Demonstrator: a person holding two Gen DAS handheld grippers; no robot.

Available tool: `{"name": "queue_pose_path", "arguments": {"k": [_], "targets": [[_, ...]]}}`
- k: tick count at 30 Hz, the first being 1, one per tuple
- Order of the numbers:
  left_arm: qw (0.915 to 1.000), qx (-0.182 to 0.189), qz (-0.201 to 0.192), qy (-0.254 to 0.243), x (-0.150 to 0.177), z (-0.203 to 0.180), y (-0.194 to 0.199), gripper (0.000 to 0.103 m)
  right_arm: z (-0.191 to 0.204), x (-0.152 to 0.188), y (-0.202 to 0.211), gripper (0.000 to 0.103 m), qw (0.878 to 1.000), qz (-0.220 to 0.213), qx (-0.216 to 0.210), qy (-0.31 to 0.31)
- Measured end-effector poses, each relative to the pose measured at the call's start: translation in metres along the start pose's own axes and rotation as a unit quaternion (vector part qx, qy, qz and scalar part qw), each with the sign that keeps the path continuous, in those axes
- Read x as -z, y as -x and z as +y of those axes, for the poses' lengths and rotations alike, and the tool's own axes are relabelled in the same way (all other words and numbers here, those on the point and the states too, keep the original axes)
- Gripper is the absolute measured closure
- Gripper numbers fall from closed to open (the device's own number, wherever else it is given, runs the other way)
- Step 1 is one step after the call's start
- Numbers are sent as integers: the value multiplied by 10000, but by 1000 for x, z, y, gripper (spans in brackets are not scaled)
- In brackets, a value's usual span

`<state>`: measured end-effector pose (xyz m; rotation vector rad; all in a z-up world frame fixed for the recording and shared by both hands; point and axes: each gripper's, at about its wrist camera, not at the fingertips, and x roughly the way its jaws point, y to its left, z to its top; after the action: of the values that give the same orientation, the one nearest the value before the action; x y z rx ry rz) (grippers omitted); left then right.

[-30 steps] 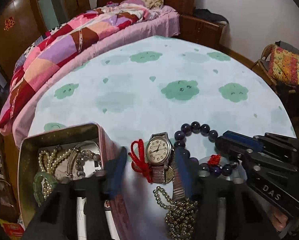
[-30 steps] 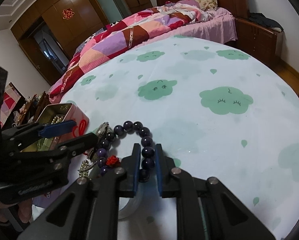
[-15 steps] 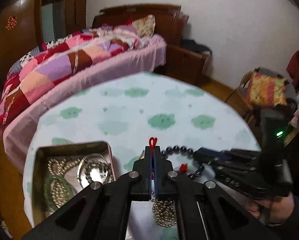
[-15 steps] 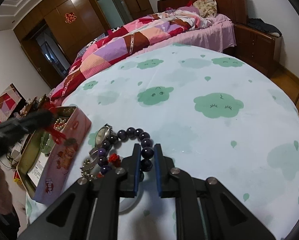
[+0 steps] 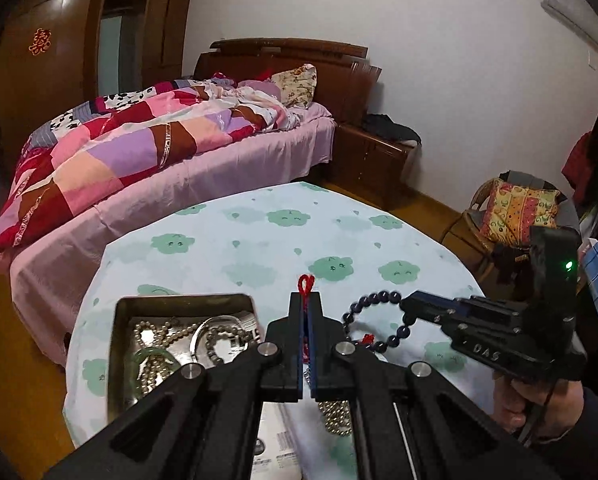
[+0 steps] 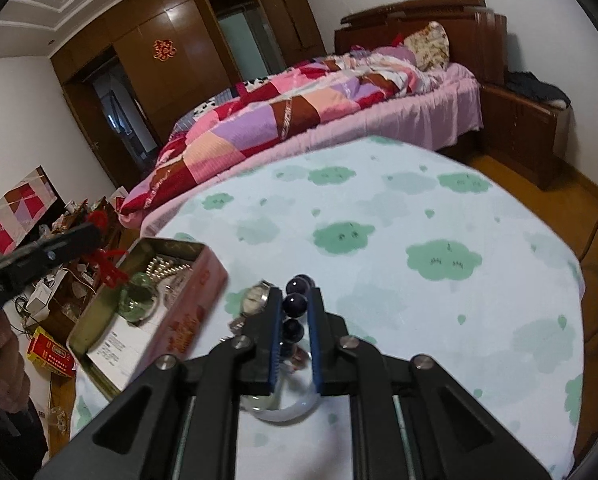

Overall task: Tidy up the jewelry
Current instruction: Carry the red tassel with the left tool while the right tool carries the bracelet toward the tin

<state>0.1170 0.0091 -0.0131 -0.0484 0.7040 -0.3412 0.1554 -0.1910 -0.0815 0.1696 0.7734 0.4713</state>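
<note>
Red cord [image 5: 306, 285] upright in left tool [image 5: 307, 312]

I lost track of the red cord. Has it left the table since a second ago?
Yes. The red cord, then lying beside the watch, is now pinched in the left gripper and lifted above the tin.
</note>
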Motion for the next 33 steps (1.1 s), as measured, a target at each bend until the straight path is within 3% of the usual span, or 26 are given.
{"name": "queue_pose_path", "arguments": {"k": [1, 2, 7, 11, 14, 16, 21, 26, 33], "targets": [[10000, -11, -21, 18, 0, 3, 3, 103, 3, -2, 2, 91, 10000, -24, -9, 35], [10000, -22, -42, 36, 1, 6, 5, 103, 7, -3, 4, 101, 9999, -58, -20, 82], [9998, -96, -92, 144, 5, 20, 13, 103, 30, -15, 13, 102, 9991, -210, -95, 363], [9995, -144, -94, 252, 13, 32, 14, 103, 35, -15, 4, 102, 9989, -97, -9, 462], [9994, -156, -65, 306, 18, 38, 13, 103, 29, -8, -11, 88, 9983, 159, 207, 518], [9993, -149, -34, 351, 22, 41, 12, 103, 20, -1, -25, 54, 9977, 368, 348, 457], [9989, -177, 28, 424, 32, 48, 8, 103, 15, 12, -37, 54, 9949, 655, 476, 599], [9985, -133, 119, 527, 41, 53, 4, 103, 37, 26, -41, 66, 9871, 852, 511, 1259], [9977, -170, 185, 622, 46, 62, 1, 103, 38, 35, -59, 73, 9801, 1044, 784, 1498]]}}
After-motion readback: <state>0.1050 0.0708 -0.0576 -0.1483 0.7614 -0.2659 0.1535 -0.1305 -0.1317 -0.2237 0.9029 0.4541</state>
